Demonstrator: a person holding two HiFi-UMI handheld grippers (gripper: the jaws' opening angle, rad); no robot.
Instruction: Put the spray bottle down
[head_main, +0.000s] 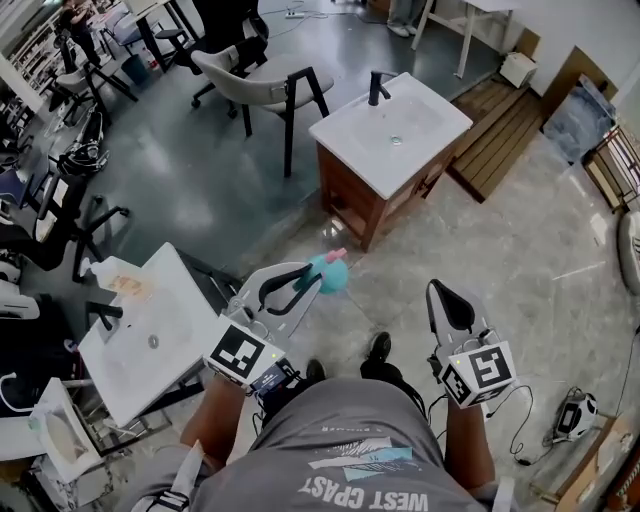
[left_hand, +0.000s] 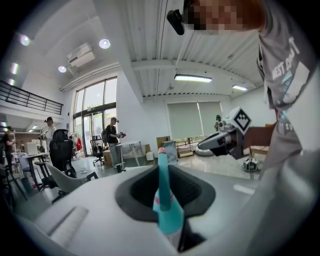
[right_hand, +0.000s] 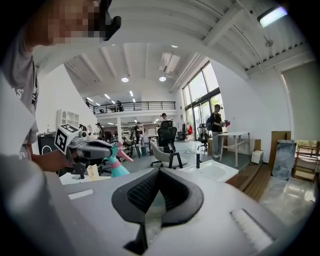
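My left gripper (head_main: 303, 283) is shut on a teal spray bottle (head_main: 331, 272) with a pink trigger, held in the air over the floor ahead of the person. In the left gripper view the bottle (left_hand: 168, 212) stands between the jaws with its long neck pointing up. My right gripper (head_main: 448, 303) hangs to the right at about the same height, with its jaws together and nothing between them. The right gripper view looks along those closed jaws (right_hand: 156, 202) and shows the bottle (right_hand: 116, 166) held by the left gripper (right_hand: 97, 149) off to the left.
A white sink top on a wooden cabinet (head_main: 425, 118) stands ahead. A second white sink unit (head_main: 182, 290) sits close at the left with a bottle (head_main: 120, 277) on it. Office chairs (head_main: 265, 78) are further back, a wooden pallet (head_main: 503, 122) at the right.
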